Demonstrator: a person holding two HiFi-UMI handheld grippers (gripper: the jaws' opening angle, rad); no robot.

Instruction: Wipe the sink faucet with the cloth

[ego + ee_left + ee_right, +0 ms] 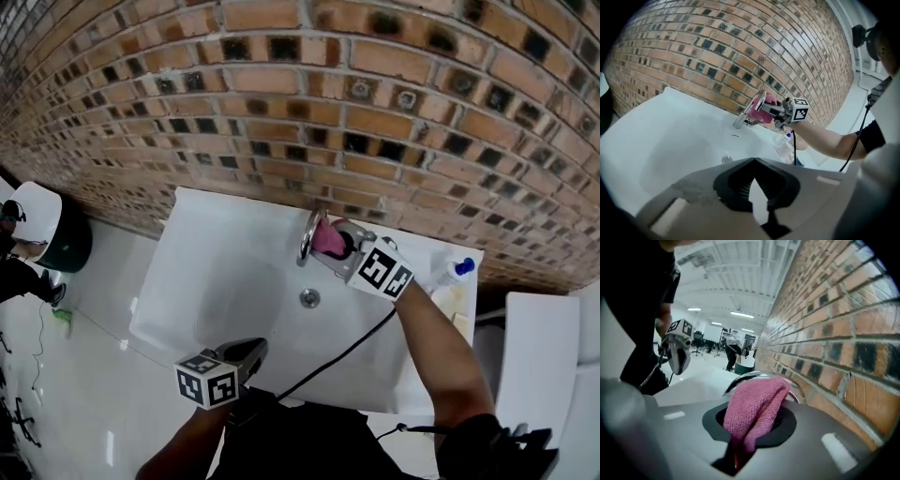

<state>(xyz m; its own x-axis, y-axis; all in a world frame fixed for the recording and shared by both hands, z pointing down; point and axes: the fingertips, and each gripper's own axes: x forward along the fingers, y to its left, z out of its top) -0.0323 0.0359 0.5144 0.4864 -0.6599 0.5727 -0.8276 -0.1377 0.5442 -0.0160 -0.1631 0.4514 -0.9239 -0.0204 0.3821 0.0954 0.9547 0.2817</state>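
A chrome faucet [307,236] stands at the back rim of the white sink [216,281], close to the brick wall. My right gripper [336,247] is shut on a pink cloth [327,241] and holds it against the faucet's right side. In the right gripper view the cloth [757,408] bulges out of the jaws and covers most of the curved chrome faucet [747,377]. My left gripper [249,352] hangs over the sink's front edge, away from the faucet, its jaws together and empty. The left gripper view shows the faucet [748,110] and cloth [767,108] far ahead.
The drain [309,298] lies in the basin below the faucet. A clear bottle with a blue cap [451,276] stands on the sink's right ledge. A black cable [337,358] crosses the basin. A dark bin [67,246] sits on the floor at the left.
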